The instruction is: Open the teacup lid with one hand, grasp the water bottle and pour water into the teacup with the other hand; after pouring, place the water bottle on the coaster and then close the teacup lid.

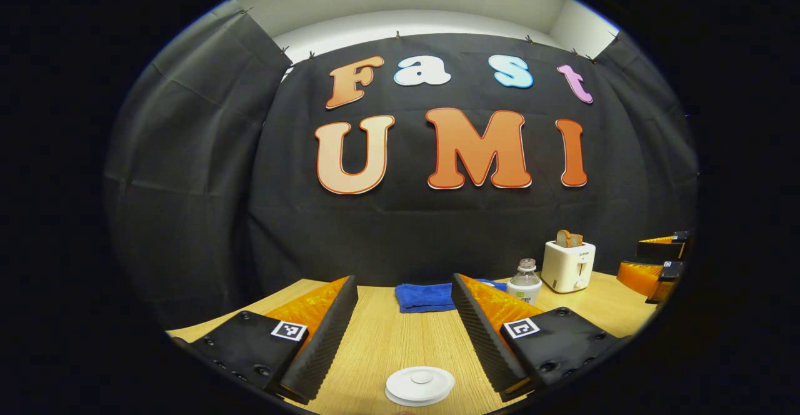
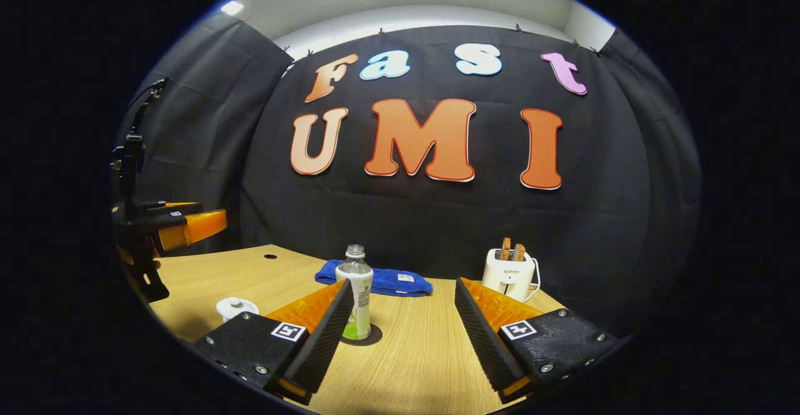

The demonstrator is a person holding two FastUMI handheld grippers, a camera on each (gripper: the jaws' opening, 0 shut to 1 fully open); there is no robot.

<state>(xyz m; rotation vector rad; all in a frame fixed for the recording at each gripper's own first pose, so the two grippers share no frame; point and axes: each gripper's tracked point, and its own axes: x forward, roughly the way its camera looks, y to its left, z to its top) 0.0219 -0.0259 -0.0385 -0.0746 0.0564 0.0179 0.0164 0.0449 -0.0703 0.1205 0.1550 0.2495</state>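
White and round, the teacup lid (image 1: 419, 385) carries a small central knob and sits closed on the teacup, which rests on the desk (image 1: 387, 340) near its front edge. In the left gripper view the lid lies between the fingers of the left gripper (image 1: 405, 340), untouched; the jaws stand wide apart, released. In the right gripper view the same teacup (image 2: 236, 308) appears toward the desk's left side, left of the bottle.

Bottle (image 2: 355, 296): clear plastic, uncapped, with a white and green label. It stands upright on a dark round coaster (image 2: 370, 338) near the middle of the desk. In the left gripper view the bottle (image 1: 524, 282) shows behind the right finger.

Right gripper (image 2: 405, 334): jaws wide apart, released, holding nothing. Its left finger overlaps the bottle in the picture; contact cannot be confirmed. In the left gripper view the right gripper (image 1: 656, 262) appears at the desk's right edge.

Blue cloth (image 2: 381, 281): folded, lying at the back edge behind the bottle. White toaster (image 2: 510, 274): at the back right, two bread slices standing in its slots.
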